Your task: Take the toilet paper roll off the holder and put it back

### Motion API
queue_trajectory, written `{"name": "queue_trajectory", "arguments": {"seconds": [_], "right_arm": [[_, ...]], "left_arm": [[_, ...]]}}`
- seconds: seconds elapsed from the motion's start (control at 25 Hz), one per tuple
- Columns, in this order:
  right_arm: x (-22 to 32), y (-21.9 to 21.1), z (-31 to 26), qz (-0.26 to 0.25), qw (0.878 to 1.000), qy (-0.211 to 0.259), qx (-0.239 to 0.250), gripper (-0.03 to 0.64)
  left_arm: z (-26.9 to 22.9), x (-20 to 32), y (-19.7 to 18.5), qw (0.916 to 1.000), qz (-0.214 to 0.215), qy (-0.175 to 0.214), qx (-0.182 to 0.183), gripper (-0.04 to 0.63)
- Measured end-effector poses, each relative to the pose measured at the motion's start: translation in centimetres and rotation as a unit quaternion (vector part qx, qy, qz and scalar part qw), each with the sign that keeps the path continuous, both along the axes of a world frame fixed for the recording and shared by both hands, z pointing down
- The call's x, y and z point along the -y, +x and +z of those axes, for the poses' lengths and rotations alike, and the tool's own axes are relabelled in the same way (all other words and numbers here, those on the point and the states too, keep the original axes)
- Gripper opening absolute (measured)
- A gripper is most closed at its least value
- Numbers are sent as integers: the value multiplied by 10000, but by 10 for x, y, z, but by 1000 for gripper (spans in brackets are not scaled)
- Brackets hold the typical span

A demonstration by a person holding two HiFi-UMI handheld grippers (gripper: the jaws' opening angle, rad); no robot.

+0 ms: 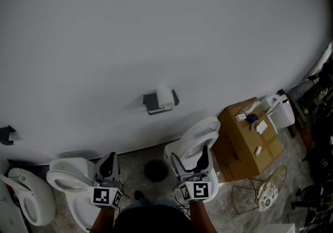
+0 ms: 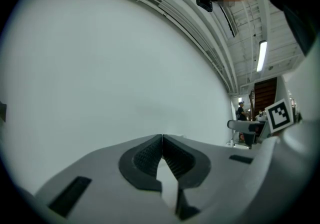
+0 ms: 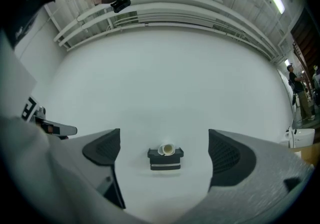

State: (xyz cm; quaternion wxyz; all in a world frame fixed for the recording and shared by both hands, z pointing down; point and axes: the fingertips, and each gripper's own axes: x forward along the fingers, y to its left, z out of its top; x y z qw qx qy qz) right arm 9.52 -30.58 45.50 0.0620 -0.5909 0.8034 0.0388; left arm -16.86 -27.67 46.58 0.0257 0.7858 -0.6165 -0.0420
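Roll (image 1: 165, 96): white, seated on top of the dark grey holder (image 1: 153, 103), which is fixed to the white wall (image 1: 156, 29). In the right gripper view it is seen end-on, with its cardboard core facing the camera. Left gripper (image 1: 108, 163): low at near left. Its fingers (image 2: 150, 155) are pressed together with nothing between them and aimed at bare wall. Right gripper (image 1: 190, 161): low at near right, well apart from the holder. Its fingers (image 3: 226, 156) are spread wide and empty, with the roll and holder framed in the gap far beyond them. Neither gripper touches the roll. Floor (image 1: 156, 156) below the wall holds three white toilets: toilet one (image 1: 65, 175) under the left gripper, toilet two (image 1: 23, 198) at the far left edge, and toilet three (image 1: 200, 136) under the right gripper. A dark round object (image 1: 156, 170) lies on the floor between toilets one and three. Box (image 1: 247, 146): brown cardboard, just right of toilet three, with small items on top that are too small to tell. White container (image 1: 281, 112): just beyond the box, at right. Wire stand (image 1: 260, 190): on the floor, near side of the box. Bracket (image 1: 6, 134): small and dark, on the wall at far left.
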Motion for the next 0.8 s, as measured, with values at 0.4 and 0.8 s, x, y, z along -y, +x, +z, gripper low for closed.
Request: {"name": "queue_trajectory", "arguments": {"seconds": [0.4,0.8], "right_arm": [[53,-14,8,-409,9991,-95,3,531],[99,-20,33,-716,9970,-270,-81,531]], "left_arm": [[0,15,-14,9989,-469,-67,63,3],[6,24,-10,9969,-755,-165,125,3]]}}
